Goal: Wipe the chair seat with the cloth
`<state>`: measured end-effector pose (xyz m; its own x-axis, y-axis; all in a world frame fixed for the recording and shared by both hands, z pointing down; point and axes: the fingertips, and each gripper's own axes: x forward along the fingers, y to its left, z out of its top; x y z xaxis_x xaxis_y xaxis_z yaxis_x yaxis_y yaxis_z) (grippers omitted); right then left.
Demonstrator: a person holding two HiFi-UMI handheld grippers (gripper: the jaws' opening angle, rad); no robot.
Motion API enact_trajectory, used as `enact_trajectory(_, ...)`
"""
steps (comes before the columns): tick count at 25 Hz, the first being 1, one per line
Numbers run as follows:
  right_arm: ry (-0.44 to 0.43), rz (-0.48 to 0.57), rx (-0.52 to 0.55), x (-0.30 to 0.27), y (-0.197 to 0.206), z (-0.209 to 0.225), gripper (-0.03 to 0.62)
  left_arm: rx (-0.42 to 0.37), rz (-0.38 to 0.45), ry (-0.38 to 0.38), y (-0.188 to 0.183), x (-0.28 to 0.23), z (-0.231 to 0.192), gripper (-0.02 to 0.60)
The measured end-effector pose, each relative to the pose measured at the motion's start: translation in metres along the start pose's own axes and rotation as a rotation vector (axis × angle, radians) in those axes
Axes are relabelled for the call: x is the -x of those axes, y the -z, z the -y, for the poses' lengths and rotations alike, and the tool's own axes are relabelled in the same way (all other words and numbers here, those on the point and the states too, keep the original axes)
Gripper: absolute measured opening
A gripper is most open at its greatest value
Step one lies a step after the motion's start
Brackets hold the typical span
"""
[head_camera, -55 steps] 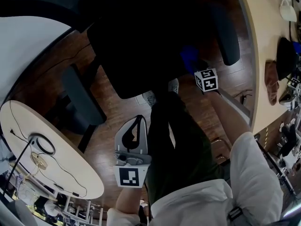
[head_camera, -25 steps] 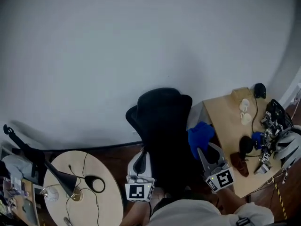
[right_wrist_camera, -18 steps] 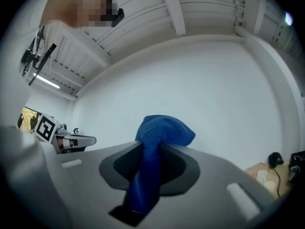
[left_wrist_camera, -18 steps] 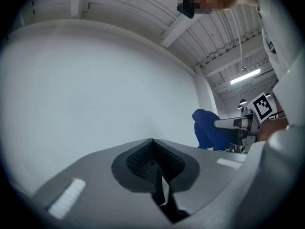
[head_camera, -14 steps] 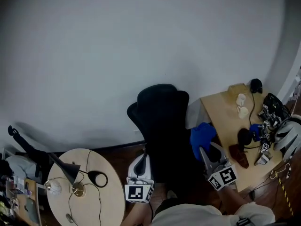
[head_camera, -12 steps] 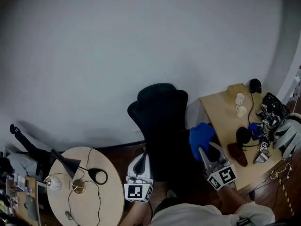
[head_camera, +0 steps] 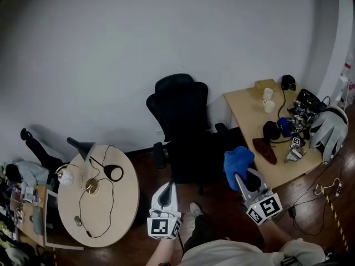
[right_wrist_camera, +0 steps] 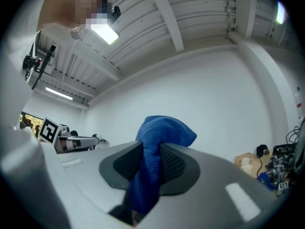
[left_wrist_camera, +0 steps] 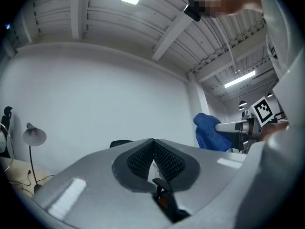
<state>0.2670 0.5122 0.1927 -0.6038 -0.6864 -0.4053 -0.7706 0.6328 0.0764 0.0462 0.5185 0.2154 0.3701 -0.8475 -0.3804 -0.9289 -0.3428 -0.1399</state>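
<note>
right gripper jaws clenched on blue cloth — raised just right of chair, off the seat | left gripper jaws closed, empty, in front of chair | wiping looks unstarted, whole seat left

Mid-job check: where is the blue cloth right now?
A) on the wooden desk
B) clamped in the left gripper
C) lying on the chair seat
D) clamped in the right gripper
D: the blue cloth is pinched between the jaws of the right gripper, while the left gripper is shut on nothing.
</note>
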Motion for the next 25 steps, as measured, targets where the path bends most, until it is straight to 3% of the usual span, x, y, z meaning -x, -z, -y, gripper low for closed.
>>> enact_trajectory(5,-0.019,0.027,0.002,0.062,-0.027,-0.026,0.097,-0.028,-0.019,-0.002,-0.026,0.053,0.047,0.001)
enact_trajectory(8,-0.028,0.048,0.010,0.073,-0.045,-0.045,0.095,-0.051,-0.137,0.014,-0.034,0.076,0.056,0.001)
enact_trajectory(12,-0.038,0.067,0.020,0.093,-0.059,-0.065,0.095,-0.041,0.045,0.028,-0.063,0.089,0.071,0.001)
enact_trajectory(15,-0.044,0.071,0.008,0.091,-0.067,-0.076,0.095,-0.042,0.039,0.041,-0.074,0.093,0.073,0.001)
enact_trajectory(18,-0.066,0.074,0.008,0.082,-0.078,-0.088,0.095,-0.057,-0.024,0.040,-0.082,0.097,0.065,0.001)
enact_trajectory(21,-0.071,0.073,-0.004,0.085,-0.073,-0.089,0.095,-0.047,0.022,0.026,-0.085,0.099,0.065,0.001)
enact_trajectory(25,-0.085,0.066,-0.006,0.114,-0.056,-0.088,0.095,-0.044,0.024,0.002,-0.068,0.114,0.089,0.001)
